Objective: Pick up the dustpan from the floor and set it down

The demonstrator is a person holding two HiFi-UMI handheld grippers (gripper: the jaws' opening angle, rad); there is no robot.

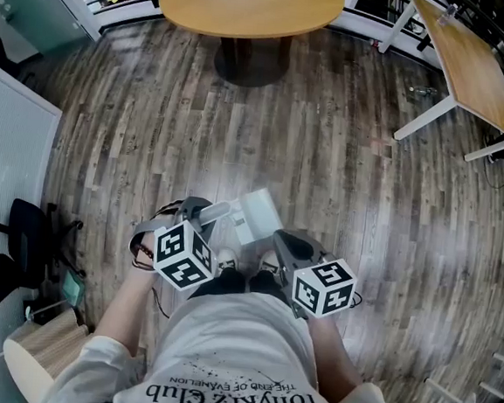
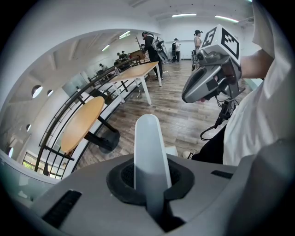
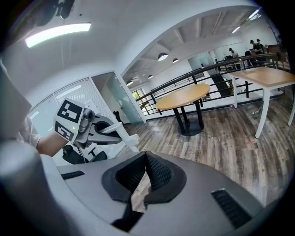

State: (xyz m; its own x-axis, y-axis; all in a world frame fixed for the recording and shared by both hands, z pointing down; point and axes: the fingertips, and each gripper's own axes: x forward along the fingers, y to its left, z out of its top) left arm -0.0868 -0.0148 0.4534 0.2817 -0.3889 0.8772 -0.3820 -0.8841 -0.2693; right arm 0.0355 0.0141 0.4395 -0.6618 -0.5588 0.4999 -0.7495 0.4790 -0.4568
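Step in hand: pickup looks done, set-down not yet started.

Your left tool is clamped narrow on the white plastic handle of the white plastic dustpan. The handle runs straight out between the two dark pads, which press it from both sides. The grip looks firm.

Landmark is the round wooden desk. The dustpan is on your side of that desk, well apart from it and roughly in line with its dark pedestal base. It hangs out from the left tool and, by my read, is clear of the grey plank floor. No view shows its underside, so that is a judgement.

Your right tool is closed to a narrow V with the pad tips meeting. Nothing is between them and only floor shows through the gap lower down. It is also on your side of the round desk, well apart from it, and it touches nothing.

Next move: pick a bare patch of floor on your side of the desk and lower the left tool. Bring the pan's base flat to the planks before you let the jaws part. Opening early would likely tip or drop the pan. Keep the right tool out of the way. Back the left tool off along the line of the handle so you don't drag the pan.
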